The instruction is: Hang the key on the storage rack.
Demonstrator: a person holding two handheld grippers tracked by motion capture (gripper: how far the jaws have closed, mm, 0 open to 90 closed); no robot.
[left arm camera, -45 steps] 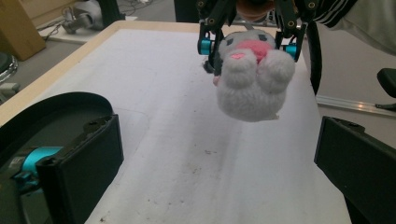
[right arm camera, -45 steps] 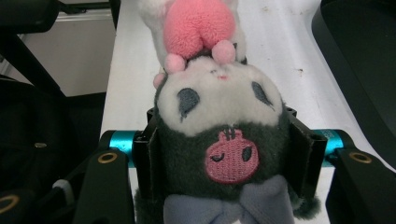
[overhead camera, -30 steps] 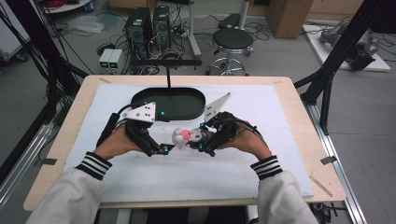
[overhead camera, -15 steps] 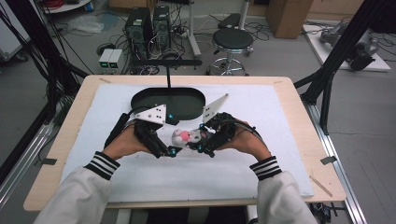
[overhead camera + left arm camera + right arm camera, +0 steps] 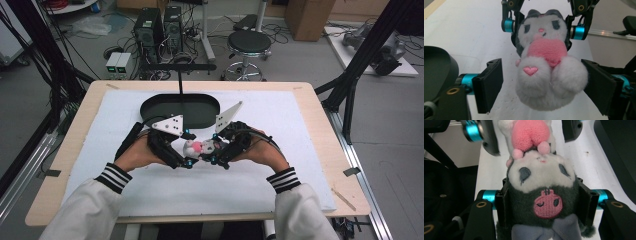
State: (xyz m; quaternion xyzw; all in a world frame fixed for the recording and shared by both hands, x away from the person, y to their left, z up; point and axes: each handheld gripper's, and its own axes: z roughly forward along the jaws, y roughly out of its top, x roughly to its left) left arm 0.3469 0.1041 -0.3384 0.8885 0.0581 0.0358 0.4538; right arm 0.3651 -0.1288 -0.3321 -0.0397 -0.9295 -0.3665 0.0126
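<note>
From the near edge of the bench two striped-cuffed sleeves reach in, a gripper in each hand, meeting over the white mat at the middle. Between them hangs a small plush cat, white and grey with a pink heart on its belly. The right gripper, at about 3 o'clock of the toy, has its fingers clamped tight on the grey head. The left gripper, at 9 o'clock, has just been closing: its fingers flank the fluffy white feet; the left one stands clear of the fur, the right one just beside it, touching or not I cannot tell. Farther off, at 12 o'clock, a black oval tray lies on the mat.
</note>
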